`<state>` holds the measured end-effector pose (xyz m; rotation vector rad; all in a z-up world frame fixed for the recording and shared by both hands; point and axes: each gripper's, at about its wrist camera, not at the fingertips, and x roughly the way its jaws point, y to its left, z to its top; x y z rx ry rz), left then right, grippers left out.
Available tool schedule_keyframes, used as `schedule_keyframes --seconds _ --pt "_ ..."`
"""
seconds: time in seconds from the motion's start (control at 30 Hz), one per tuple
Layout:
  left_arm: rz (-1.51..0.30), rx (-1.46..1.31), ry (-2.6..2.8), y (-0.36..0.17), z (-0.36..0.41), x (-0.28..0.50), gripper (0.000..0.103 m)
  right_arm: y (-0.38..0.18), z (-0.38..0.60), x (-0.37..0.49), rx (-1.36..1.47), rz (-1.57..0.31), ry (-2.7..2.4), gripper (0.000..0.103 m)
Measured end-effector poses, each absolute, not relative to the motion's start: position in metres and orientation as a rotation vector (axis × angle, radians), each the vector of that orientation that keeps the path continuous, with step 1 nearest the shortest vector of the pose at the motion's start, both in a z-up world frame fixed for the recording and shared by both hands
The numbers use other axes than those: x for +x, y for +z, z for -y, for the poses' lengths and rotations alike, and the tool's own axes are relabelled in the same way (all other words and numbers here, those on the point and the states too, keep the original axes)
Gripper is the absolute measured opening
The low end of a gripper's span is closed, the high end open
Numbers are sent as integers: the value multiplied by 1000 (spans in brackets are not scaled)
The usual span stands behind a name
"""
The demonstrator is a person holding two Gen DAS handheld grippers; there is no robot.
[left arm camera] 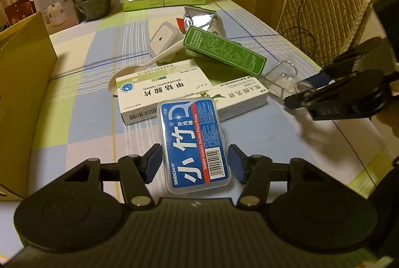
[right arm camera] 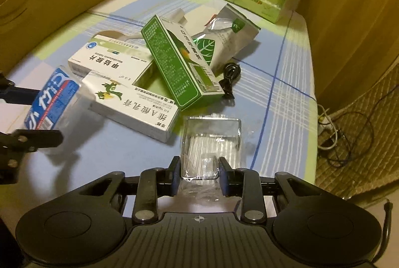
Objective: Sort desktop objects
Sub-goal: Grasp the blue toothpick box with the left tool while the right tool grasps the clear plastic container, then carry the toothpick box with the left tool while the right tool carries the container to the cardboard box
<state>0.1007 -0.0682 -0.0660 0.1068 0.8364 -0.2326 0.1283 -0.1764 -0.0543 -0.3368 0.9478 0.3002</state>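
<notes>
Nearest the left wrist camera, the left gripper (left arm camera: 194, 163) clenches a blue dental floss pick case (left arm camera: 195, 143), a pad pressed to each long side; the case's far end overlaps two white medicine boxes (left arm camera: 174, 93) lying on the checked tablecloth (left arm camera: 82, 98). Beyond them a green carton (left arm camera: 224, 51) leans across a silver foil pouch (left arm camera: 204, 21) and a white plastic scoop (left arm camera: 162, 43). At the right edge the right gripper (left arm camera: 306, 91) reaches to a clear plastic box (left arm camera: 281, 78). From the right wrist camera, the right gripper (right arm camera: 199, 177) grasps that clear plastic box (right arm camera: 212, 141) by its near end, fingers tight against both side walls while the box rests on the cloth beside the nearer white box (right arm camera: 139, 106). A black cable (right arm camera: 230, 77) lies just past the green carton (right arm camera: 179, 63), and a cardboard box (right arm camera: 49, 4) stands at the far left.
</notes>
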Motion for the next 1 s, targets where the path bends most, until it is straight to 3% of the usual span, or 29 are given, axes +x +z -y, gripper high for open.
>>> schedule_keyframes --seconds 0.43,1.0 --pt "-853 136 -237 -69 68 100 53 -19 175 93 -143 -914 245 28" --pt "-806 113 -241 8 14 47 53 33 108 20 -12 -796 262 28"
